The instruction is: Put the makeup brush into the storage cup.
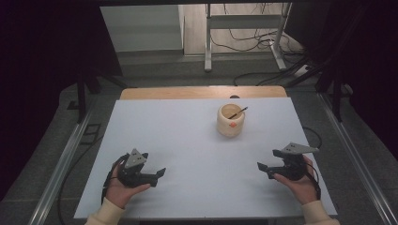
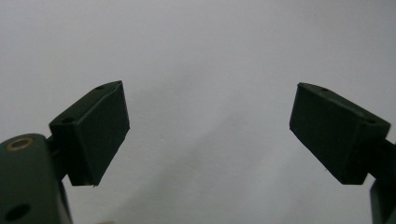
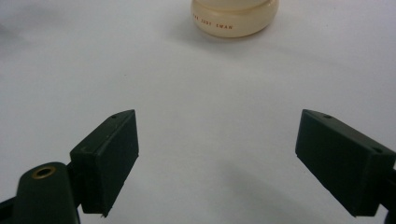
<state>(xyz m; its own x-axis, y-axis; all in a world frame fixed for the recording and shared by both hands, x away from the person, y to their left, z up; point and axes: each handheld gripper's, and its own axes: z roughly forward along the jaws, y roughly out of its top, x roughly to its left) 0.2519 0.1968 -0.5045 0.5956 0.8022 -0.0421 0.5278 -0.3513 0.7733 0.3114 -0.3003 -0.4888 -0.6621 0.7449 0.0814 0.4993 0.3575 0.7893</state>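
Note:
A cream-coloured cup (image 1: 230, 120) with an orange mark on its side stands on the white table top (image 1: 187, 140), right of centre toward the far edge. A thin dark stick (image 1: 238, 112) leans inside it. My left gripper (image 1: 159, 172) rests near the front left, held in a hand, open with nothing between its jaws (image 2: 210, 135). My right gripper (image 1: 261, 167) sits near the front right, open and empty too (image 3: 217, 158). The cup's base (image 3: 235, 17) shows ahead of it in the right gripper view, well apart from the jaws.
Beyond the white top a strip of wooden table edge (image 1: 202, 92) shows. Behind that stand a metal frame (image 1: 244, 28) and loose cables (image 1: 263, 44) on the floor. Metal rails (image 1: 65, 154) run along both sides of the table.

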